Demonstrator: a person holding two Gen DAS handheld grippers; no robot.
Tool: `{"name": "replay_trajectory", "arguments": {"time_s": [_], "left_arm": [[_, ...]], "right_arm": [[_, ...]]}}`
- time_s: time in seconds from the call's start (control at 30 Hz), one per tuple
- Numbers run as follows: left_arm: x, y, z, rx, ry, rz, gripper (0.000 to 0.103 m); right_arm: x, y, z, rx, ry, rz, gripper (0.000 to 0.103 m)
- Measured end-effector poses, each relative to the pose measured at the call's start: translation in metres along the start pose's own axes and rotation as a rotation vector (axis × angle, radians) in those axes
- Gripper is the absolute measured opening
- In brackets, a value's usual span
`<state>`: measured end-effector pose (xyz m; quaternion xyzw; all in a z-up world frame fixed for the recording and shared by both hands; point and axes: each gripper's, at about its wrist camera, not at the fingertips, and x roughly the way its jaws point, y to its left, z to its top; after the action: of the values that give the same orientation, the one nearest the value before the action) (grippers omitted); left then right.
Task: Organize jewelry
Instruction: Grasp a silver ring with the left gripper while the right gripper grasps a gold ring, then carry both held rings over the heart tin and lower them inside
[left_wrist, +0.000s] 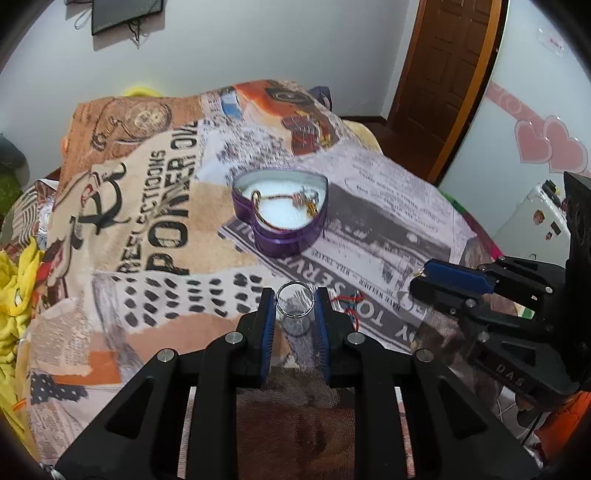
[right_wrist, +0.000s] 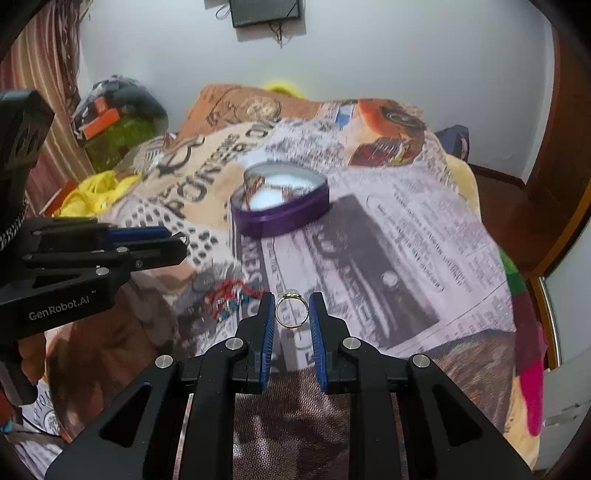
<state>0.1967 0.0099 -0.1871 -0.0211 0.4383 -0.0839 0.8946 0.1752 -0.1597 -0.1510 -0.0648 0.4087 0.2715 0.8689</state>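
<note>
A purple heart-shaped tin (left_wrist: 284, 236) with a white lining stands open on the printed blanket and holds a chain with charms (left_wrist: 303, 199); it also shows in the right wrist view (right_wrist: 284, 218). My left gripper (left_wrist: 294, 301) is shut on a silver ring (left_wrist: 280, 303), held above the blanket short of the tin. My right gripper (right_wrist: 291, 308) is shut on a gold ring (right_wrist: 277, 314); it shows at the right in the left wrist view (left_wrist: 421, 280). A red string bracelet (right_wrist: 229, 291) lies on the blanket to the left of the right gripper.
The bed is covered by a newspaper-print blanket (left_wrist: 388, 206). Yellow cloth (left_wrist: 14, 273) lies at its left edge. A brown wooden door (left_wrist: 443, 74) and a white fridge (left_wrist: 535, 218) stand to the right. The left gripper's body (right_wrist: 74, 266) is at the left of the right wrist view.
</note>
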Motion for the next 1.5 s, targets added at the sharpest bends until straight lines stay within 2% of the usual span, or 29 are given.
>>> {"name": "replay_trajectory", "arguments": {"time_s": [0.4,0.7,1.03,1.5], "left_arm": [[-0.024,0.008,0.029,-0.013,-0.100,0.019,0.020],[-0.021,0.011,0.046,-0.011,-0.132,0.026,0.020],[-0.005,0.016,0.062,-0.002,-0.131,0.035,0.020],[0.042,0.025,0.078,-0.011,-0.056,-0.022,0.020]], "right_arm": [[-0.017,-0.002,0.033,-0.007,-0.109,-0.017,0.017],[-0.015,-0.006,0.052,-0.003,-0.151,-0.013,0.017],[0.002,-0.005,0.068,-0.020,-0.167,-0.002,0.017],[0.047,-0.016,0.088,-0.037,-0.101,0.020,0.017]]}}
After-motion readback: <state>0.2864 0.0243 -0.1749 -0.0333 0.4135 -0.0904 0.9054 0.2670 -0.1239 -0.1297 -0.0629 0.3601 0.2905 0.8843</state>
